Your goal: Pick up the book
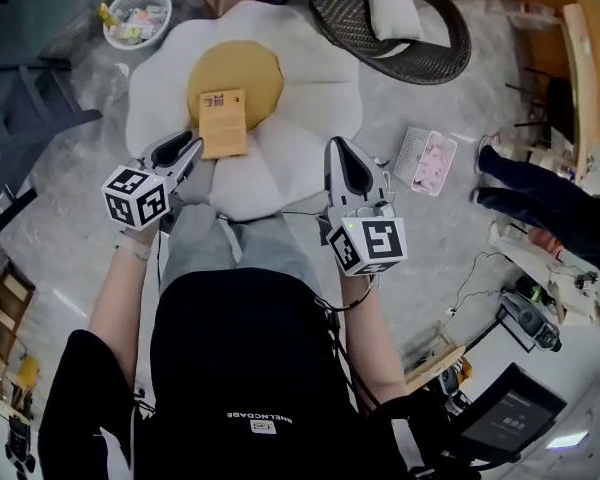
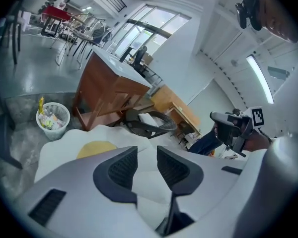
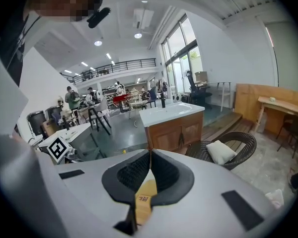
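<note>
A tan book [image 1: 223, 121] with a small red label lies flat on the yellow yolk [image 1: 242, 68] of a white fried-egg rug [image 1: 315, 88]. My left gripper [image 1: 187, 154] points at the book's near left corner, just short of it. In the left gripper view its jaws [image 2: 147, 151] stand a little apart, with only the white rug behind them and the yolk [image 2: 96, 148] to the left. My right gripper [image 1: 342, 164] hovers over the rug's right lobe, away from the book. Its tips [image 3: 150, 152] meet, and a strip of the book [image 3: 143, 198] shows through the slit below them.
A white basket [image 1: 137, 15] of litter stands at the far left. A dark wicker chair [image 1: 392, 20] with a pale cushion sits beyond the rug. A small tray [image 1: 426, 160] lies right of the rug. A person's legs [image 1: 540, 196] are at the right, and a wooden cabinet [image 2: 111, 90] stands behind.
</note>
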### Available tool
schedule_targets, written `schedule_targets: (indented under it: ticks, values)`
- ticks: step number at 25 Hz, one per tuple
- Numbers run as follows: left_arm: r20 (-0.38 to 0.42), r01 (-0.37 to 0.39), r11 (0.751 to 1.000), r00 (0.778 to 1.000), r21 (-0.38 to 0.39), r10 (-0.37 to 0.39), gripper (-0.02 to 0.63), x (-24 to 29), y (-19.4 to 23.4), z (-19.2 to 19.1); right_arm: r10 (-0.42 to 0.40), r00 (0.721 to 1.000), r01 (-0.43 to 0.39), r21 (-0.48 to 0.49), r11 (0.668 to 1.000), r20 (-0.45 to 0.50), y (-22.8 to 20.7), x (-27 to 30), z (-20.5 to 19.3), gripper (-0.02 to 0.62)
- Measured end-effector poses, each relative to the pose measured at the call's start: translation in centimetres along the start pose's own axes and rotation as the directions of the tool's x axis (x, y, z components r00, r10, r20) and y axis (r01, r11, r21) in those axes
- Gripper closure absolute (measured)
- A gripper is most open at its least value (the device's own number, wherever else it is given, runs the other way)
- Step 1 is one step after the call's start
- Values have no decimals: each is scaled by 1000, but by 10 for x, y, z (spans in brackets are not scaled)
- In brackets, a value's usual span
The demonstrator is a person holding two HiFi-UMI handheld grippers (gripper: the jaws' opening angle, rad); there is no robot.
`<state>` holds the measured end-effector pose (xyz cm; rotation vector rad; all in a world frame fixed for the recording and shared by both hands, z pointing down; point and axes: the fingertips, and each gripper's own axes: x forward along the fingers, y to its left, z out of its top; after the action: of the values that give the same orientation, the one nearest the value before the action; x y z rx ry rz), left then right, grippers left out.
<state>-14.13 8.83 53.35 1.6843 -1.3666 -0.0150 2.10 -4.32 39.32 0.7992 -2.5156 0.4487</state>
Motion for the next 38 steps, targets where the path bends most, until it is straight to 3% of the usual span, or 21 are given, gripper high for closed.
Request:
schedule_targets:
  ticks: [19,26,38]
  values:
    - [-132,-51,987,991,-153,30,410,64,98,-100,28,995,-29,-11,1000,-91,-5,65,-60,566]
    - [-167,-71,970,985,-231,33,393,83,133,-129,46,992,-47,-2,999,-116,-1,79,-84,566]
    - [-218,-90,958,975,-270,30,382,117,176,-183,65,987,-61,27,998,-148,3,95,-135,566]
